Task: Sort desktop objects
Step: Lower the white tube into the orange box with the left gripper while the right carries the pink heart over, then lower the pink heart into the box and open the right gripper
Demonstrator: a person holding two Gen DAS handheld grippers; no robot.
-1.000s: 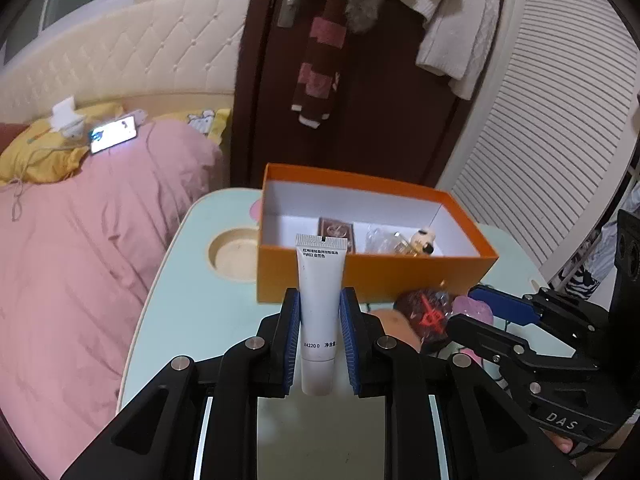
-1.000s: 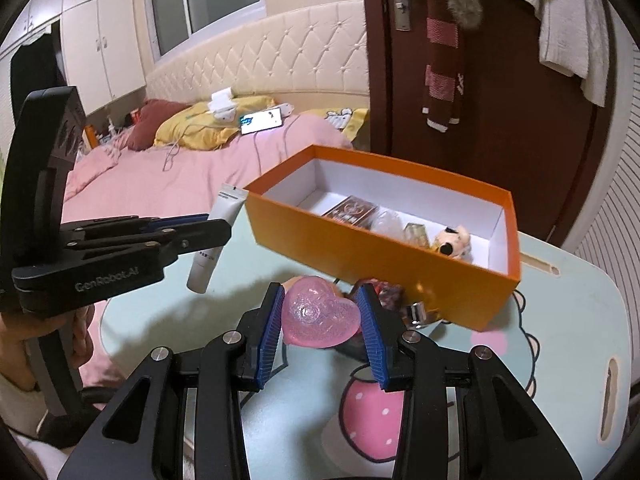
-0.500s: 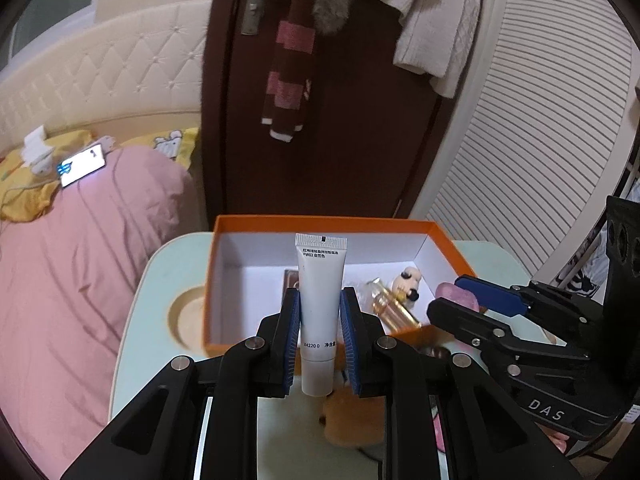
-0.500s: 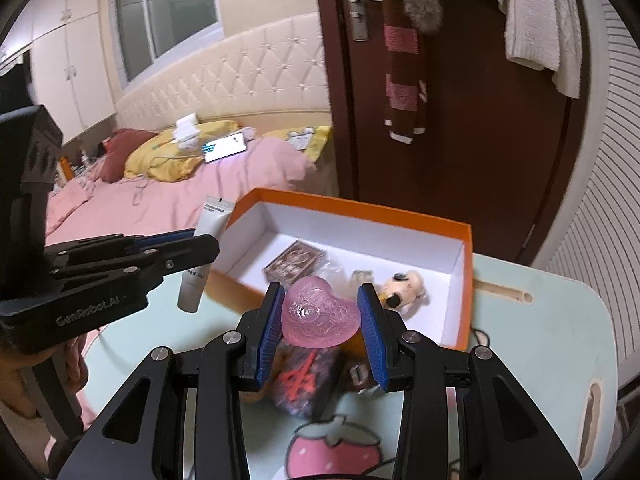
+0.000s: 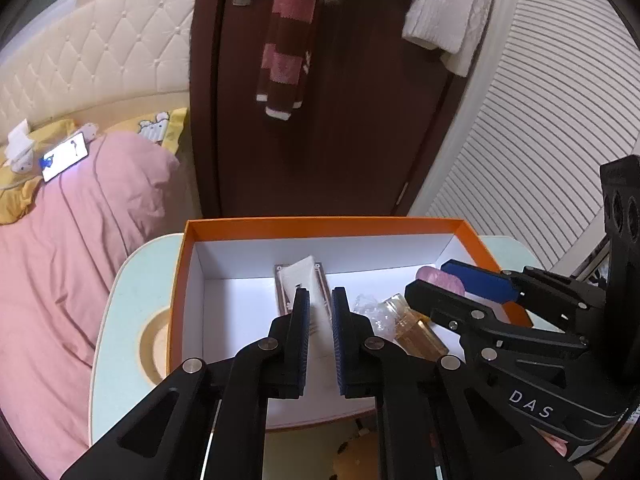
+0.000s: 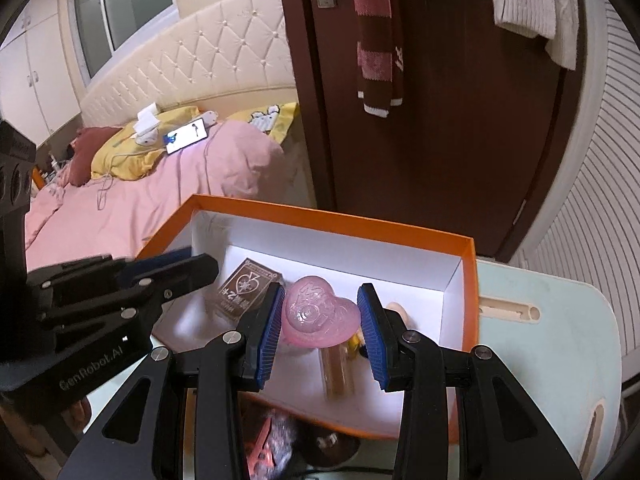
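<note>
Both grippers hang over the open orange box (image 5: 320, 222) (image 6: 332, 216). My left gripper (image 5: 320, 308) (image 6: 200, 260) has a white tube (image 5: 308, 284) between its pads. The tube is blurred and tipped forward, and its flat end lies over a clear card case (image 6: 248, 292). My right gripper (image 6: 320, 296) (image 5: 430, 280) is shut on a pink translucent heart (image 6: 316, 316) (image 5: 438, 278) above the box's right half. An amber bottle (image 5: 416, 332) (image 6: 338, 368) lies on the box floor below it. The left gripper hides the tube in the right wrist view.
The box stands on a pale blue table (image 6: 540, 360) with a round recess (image 5: 154, 344) to its left. A clear wrapper (image 5: 368, 308) lies in the box. A dark wrapped item (image 6: 272, 440) sits on the table before the box. A pink bed (image 5: 60, 260) borders the left; a dark door stands behind.
Both grippers have moved forward from in front of the box to above its inside. The white tube has gone from upright to tipped forward. The heart stays gripped.
</note>
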